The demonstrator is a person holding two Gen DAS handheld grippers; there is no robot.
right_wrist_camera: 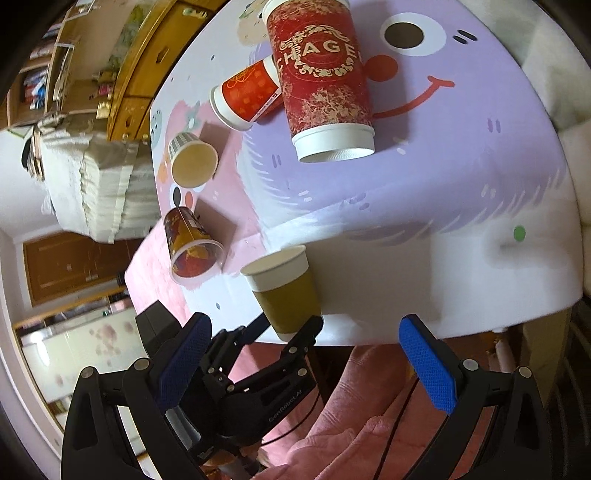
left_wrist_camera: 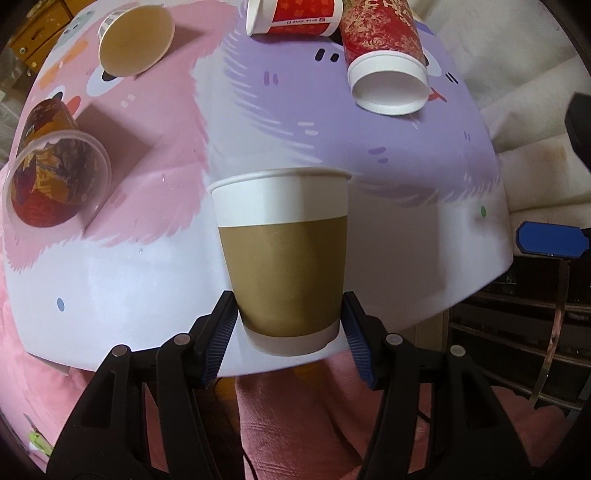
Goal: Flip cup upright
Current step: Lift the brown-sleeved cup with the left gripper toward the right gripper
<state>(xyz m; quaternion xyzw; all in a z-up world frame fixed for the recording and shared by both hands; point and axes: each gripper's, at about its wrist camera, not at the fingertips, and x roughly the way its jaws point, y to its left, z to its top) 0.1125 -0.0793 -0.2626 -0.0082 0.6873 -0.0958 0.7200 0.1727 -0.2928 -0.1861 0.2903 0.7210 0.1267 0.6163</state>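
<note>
A white paper cup with a brown sleeve [left_wrist_camera: 284,258] stands upright at the table's near edge, rim up. My left gripper [left_wrist_camera: 290,314] has its two blue-padded fingers on either side of the cup's lower part, touching or nearly touching it. The same cup shows in the right wrist view [right_wrist_camera: 282,291] with the left gripper [right_wrist_camera: 291,332] at its base. My right gripper [right_wrist_camera: 303,354] is open and empty, in front of the table edge, to the right of the cup.
Several other cups lie on their sides on the pink and purple table [left_wrist_camera: 424,221]: a tall red cup [left_wrist_camera: 384,55], a small red cup [left_wrist_camera: 291,16], a tan cup [left_wrist_camera: 136,38] and a clear-lidded printed cup [left_wrist_camera: 55,170]. Pink cloth [left_wrist_camera: 295,413] lies below the table edge.
</note>
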